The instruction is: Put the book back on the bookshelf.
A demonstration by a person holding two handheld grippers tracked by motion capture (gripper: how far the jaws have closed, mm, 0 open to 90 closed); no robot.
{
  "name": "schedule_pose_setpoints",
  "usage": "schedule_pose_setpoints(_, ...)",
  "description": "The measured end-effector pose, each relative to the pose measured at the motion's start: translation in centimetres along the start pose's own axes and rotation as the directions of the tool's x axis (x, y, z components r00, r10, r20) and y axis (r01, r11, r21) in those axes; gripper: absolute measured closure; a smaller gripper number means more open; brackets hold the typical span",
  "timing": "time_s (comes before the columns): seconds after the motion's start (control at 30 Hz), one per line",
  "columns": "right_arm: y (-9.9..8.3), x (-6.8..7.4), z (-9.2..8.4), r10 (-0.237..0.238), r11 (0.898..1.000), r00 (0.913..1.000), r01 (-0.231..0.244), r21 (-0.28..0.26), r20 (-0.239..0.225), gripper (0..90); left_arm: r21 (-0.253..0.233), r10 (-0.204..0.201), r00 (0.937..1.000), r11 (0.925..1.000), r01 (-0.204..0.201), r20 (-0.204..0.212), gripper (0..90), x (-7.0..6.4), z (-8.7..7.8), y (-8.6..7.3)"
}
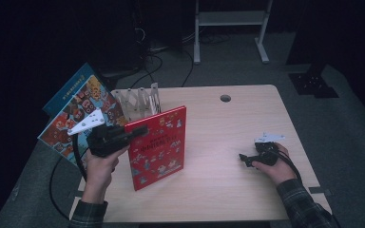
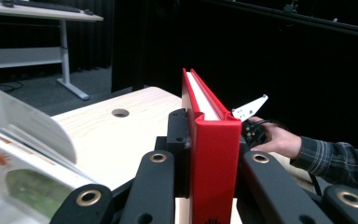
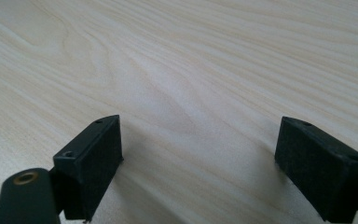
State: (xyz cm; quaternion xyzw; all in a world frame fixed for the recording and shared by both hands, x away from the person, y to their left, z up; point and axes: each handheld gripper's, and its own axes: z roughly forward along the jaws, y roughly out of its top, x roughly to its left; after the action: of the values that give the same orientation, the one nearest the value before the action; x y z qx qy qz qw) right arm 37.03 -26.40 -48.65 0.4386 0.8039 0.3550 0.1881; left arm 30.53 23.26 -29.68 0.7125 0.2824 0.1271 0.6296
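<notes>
flanking the gripped red book [image 1: 158, 146]: white rack [image 1: 138, 100], leaning picture books [image 1: 78, 114]

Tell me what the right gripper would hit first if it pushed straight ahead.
Probably the table: the right gripper, jaws open, points down at bare wood with nothing between, though depth is hard to judge.

This looks like a lab or test room, not a home. Black curtains hang all around and the room is dark. The pale wooden tabletop [image 1: 228, 137] with a round cable hole [image 1: 225, 98] stands on grey carpet [image 1: 342, 118]. Black cables [image 1: 152, 66] lie on the floor beside a white metal desk frame [image 1: 230, 28].
</notes>
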Motion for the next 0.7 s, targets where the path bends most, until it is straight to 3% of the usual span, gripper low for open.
schedule_pose_setpoints(0.4, 0.0, 0.0, 0.0, 0.002, 1.000, 1.0000, -0.002, 0.000, 0.002, 13.7, -0.056, -0.001, 0.9969, 0.9984, -0.003, -0.078, 79.4, 1.0, -3.7, 0.7)
schedule_pose_setpoints(0.6, 0.0, 0.0, 0.0, 0.003, 1.000, 1.0000, -0.003, -0.001, 0.003, 13.7, -0.074, -0.001, 0.9902, 0.9972, -0.010, -0.139, 79.3, 1.5, -5.5, 0.9)
schedule_pose_setpoints(0.7, 0.0, 0.0, 0.0, 0.003, 1.000, 1.0000, -0.003, -0.001, 0.003, 13.7, -0.086, -0.006, 0.9840, 0.9963, -0.009, -0.178, 79.4, 1.9, -6.4, 1.0)
